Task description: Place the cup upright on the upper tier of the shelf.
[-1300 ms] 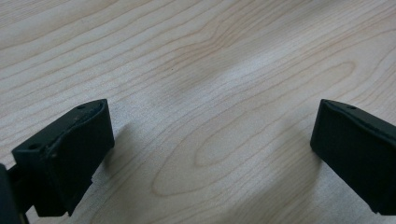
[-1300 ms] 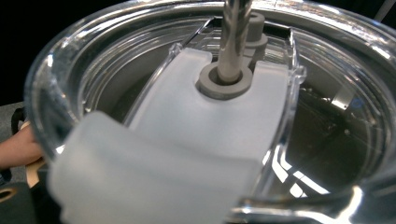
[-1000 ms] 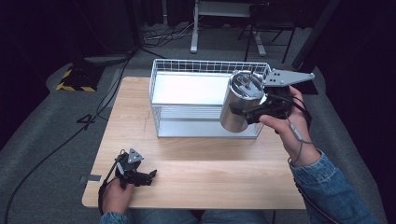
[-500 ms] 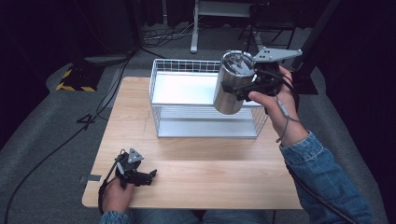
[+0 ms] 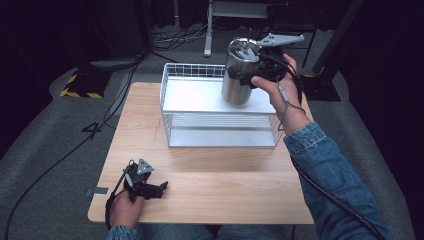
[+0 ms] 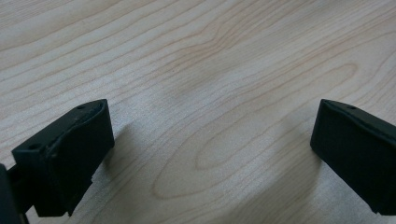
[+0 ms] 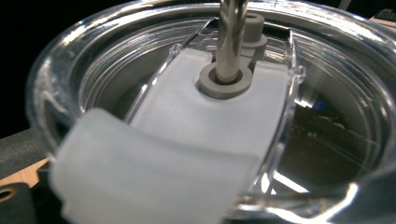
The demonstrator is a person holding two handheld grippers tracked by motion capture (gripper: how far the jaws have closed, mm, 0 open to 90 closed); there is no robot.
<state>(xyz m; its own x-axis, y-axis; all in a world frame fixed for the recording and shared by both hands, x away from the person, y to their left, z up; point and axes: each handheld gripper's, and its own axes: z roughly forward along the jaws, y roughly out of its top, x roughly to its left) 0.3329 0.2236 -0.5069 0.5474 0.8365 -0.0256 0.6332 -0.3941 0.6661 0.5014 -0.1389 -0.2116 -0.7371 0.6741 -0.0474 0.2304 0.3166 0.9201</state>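
One steel tumbler (image 5: 239,74) hangs clenched in our right gripper (image 5: 248,76), above the wire basket (image 5: 220,141) below it; a slipping grip could drop it. Our left gripper (image 5: 161,188) rests released on the bench (image 5: 225,190).

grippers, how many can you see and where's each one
2. The left gripper rests open on the table near its front left corner; the right gripper holds a steel tumbler over the wire basket.

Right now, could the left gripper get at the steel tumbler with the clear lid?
Probably not: the left gripper rests open on the wooden table at its near left corner, while the steel tumbler is held above the white wire basket opposite.
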